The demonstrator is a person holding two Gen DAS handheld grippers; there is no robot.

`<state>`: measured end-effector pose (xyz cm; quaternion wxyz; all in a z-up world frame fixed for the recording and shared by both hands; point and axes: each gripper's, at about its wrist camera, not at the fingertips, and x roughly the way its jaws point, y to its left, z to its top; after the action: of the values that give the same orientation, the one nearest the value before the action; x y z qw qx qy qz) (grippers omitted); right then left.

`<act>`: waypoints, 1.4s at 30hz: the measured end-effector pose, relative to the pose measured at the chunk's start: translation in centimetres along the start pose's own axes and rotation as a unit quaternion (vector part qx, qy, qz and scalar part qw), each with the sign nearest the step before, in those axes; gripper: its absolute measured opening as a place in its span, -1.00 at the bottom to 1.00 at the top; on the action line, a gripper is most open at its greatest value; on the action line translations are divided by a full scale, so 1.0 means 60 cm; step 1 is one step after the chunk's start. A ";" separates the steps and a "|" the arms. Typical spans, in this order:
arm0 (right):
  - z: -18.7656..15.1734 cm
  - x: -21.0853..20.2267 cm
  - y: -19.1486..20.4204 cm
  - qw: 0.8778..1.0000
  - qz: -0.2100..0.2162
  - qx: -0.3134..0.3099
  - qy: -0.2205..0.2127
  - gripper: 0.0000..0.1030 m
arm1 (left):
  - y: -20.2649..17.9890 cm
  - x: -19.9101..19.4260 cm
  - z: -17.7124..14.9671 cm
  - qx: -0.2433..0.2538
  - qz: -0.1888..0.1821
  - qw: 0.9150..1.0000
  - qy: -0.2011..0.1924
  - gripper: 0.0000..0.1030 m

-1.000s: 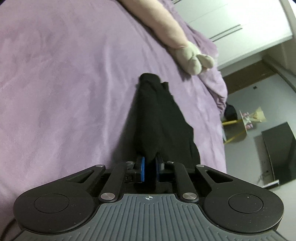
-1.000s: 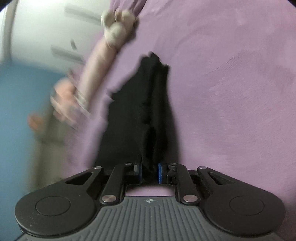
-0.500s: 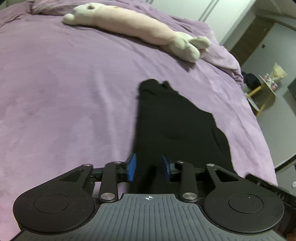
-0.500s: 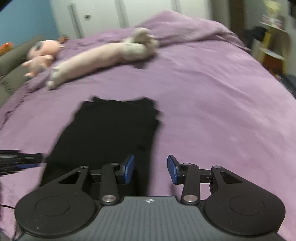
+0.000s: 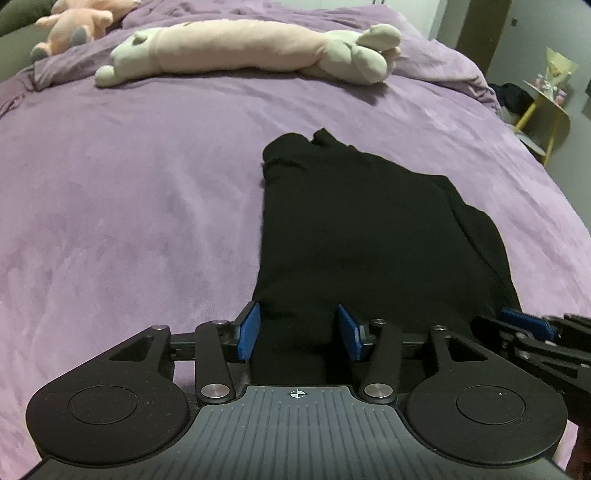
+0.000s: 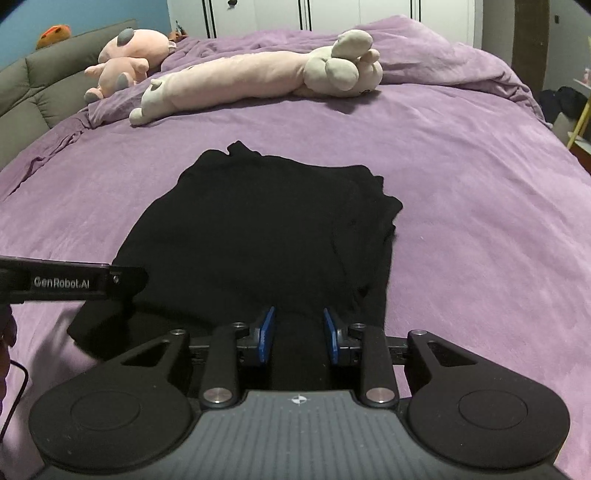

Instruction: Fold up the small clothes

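A black garment (image 5: 369,229) lies folded flat on the purple bedspread (image 5: 129,184), its near edge under both grippers. My left gripper (image 5: 298,338) sits at the garment's near left corner. Its jaws are opening, with black cloth between the blue pads but not pinched. My right gripper (image 6: 298,336) is at the near right part of the garment (image 6: 258,221). Its jaws are closing, with cloth lying in the gap and the pads not visibly pressing on it. Each gripper shows in the other's view: the right gripper (image 5: 528,325) and the left gripper (image 6: 110,280).
A long pale plush toy (image 6: 258,77) lies across the far side of the bed, with a pink plush (image 6: 125,55) behind it. A grey padded headboard (image 6: 33,88) is at far left. A yellow stool (image 5: 546,99) and white wardrobe doors (image 6: 332,11) stand beyond the bed.
Both grippers rolled from sideways to level and drew back toward the near edge. The pinched, bunched garment was let go and now lies spread flat. Both jaws stand wider than a second ago.
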<state>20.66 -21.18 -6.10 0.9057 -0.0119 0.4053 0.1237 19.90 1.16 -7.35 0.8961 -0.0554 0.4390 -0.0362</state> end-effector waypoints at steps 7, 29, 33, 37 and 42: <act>-0.007 -0.005 0.012 1.000 -0.013 -0.022 0.002 -0.49 | 0.010 -0.001 -0.001 -0.010 -0.003 1.000 0.012 0.11; -0.062 -0.061 -0.011 0.996 -0.041 0.020 0.080 -0.34 | 0.011 -0.047 -0.042 0.006 0.012 0.998 0.061 0.09; -0.089 -0.088 0.016 0.991 -0.063 -0.010 0.117 -0.06 | 0.011 -0.080 -0.070 0.021 0.019 0.997 0.067 0.27; -0.096 -0.103 0.039 0.988 -0.065 0.002 0.137 0.29 | 0.011 -0.096 -0.088 0.026 0.047 0.996 0.075 0.44; -0.068 -0.106 0.059 0.985 -0.068 0.039 0.153 0.56 | 0.001 -0.102 -0.078 0.042 0.084 0.992 0.083 0.50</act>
<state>12.80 -19.61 -3.87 0.8389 -0.0231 0.5421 0.0428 12.45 1.62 -5.40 0.8578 0.0228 0.5133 0.0164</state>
